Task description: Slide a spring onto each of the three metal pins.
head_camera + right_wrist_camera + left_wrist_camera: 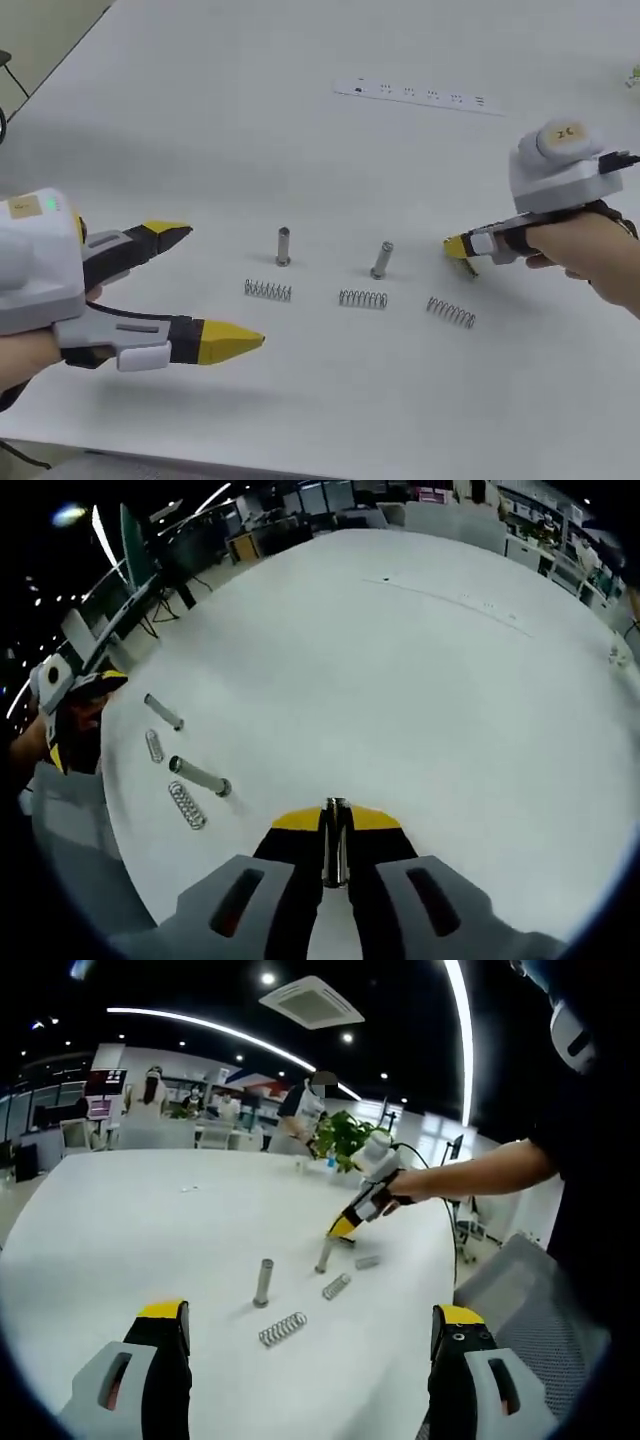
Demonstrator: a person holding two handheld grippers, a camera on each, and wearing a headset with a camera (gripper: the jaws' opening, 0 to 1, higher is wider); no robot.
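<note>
Your left tongs (222,285) hang wide open w/ nothing btwn them, left of the parts. Your right tongs (456,247) are clamped on a metal pin (336,848). The right gripper view makes that plain; from the head view you can't tell. On the desk (300,150), a first pin (283,246) and a second pin (382,259) stand on end. 3 springs (362,298) lie bare in a row just in front of them.
</note>
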